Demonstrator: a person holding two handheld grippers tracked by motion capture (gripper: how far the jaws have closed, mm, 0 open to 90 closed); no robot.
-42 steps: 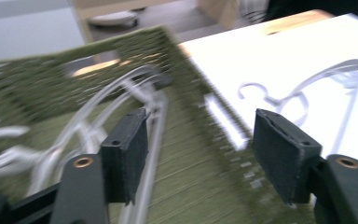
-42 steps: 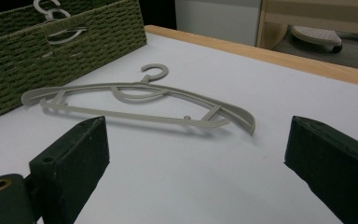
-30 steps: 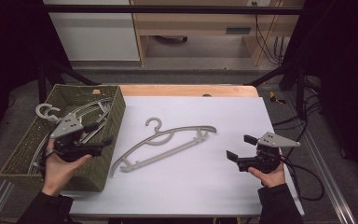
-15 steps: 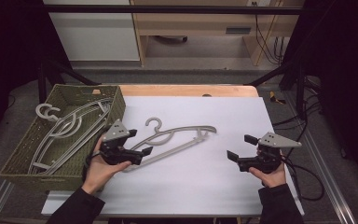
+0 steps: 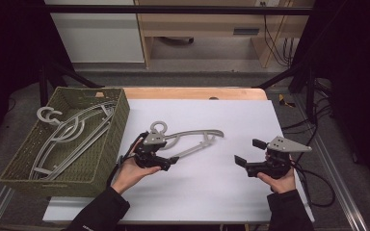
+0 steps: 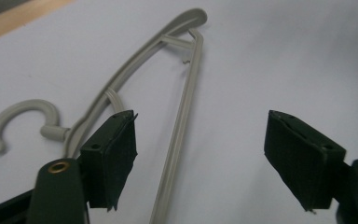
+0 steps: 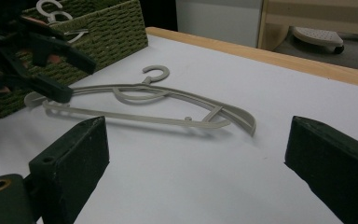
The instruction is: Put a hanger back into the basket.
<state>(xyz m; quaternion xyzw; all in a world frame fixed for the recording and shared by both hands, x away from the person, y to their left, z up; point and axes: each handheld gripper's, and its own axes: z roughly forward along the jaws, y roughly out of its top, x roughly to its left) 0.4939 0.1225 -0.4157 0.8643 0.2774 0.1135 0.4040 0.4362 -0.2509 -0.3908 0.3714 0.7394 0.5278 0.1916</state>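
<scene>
A grey plastic hanger (image 5: 200, 133) lies flat on the white table (image 5: 212, 192), hook toward the basket. My left gripper (image 5: 169, 163) is low over the hanger's left half. In the left gripper view its jaws (image 6: 200, 126) stand apart and have just been closing. The hanger's straight bar (image 6: 179, 121) runs between them, untouched by either pad. My right gripper (image 5: 248, 152) is held open off the hanger's right end, nothing between its jaws (image 7: 198, 135). From there the hanger (image 7: 135, 118) lies ahead with the left gripper (image 7: 77, 80) at its far end.
A green woven basket (image 5: 111, 144) holding several more grey hangers (image 5: 67, 132) stands at the table's left edge, just beside my left hand. A wooden strip (image 5: 197, 93) runs along the table's back edge. White tabletop stretches in front of and between the two grippers.
My left gripper has come out of the basket, moved right and down, and now sits over the hanger on the table. The right gripper has stayed where it was.
</scene>
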